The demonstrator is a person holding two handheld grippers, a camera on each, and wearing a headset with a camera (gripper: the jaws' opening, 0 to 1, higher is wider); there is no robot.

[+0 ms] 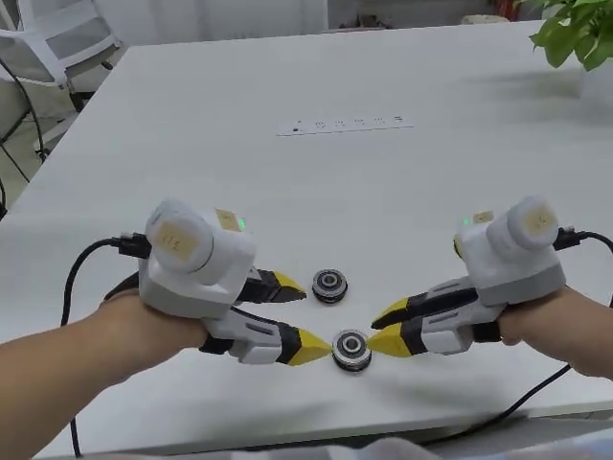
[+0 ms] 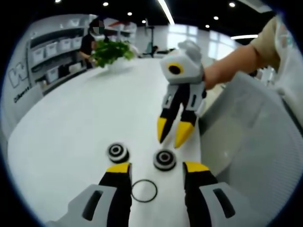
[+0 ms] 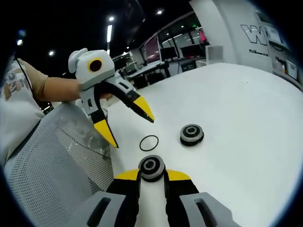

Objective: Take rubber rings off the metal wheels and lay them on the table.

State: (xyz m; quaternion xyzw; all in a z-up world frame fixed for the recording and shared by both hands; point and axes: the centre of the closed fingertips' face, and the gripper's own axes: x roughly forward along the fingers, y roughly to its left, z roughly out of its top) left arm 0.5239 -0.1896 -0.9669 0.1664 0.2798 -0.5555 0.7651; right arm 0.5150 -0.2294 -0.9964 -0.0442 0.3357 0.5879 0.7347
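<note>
A: Entry one: left hand-held gripper [image 1: 305, 318], jaws wide, holding nothing. Entry two: right hand-held gripper [image 1: 383, 326], jaws narrowly parted, tips at the near metal wheel [image 1: 351, 350], no grip evident.

B: Loose rubber ring [image 2: 144, 190] lies on the surface [image 1: 383, 192] between the left jaws; second wheel [image 1: 329, 286] nearby. Risk?

A: Unpinned, the near wheel likely rolls or skids under a push; a tip could flick the freed ring.

- I see a wide white worktop [image 1: 402, 86] with a socket strip [image 1: 345, 125] set flush in it.
- A leafy green plant [image 1: 573, 34] stands at its far right corner, and a white office chair [image 1: 57, 43] sits off the far left.
- The left gripper view shows shelves of storage bins [image 2: 49, 71] and strip lights [image 2: 165, 10] on a dark ceiling.
- A grey mesh chair [image 3: 52, 161] sits beside the worktop.
</note>
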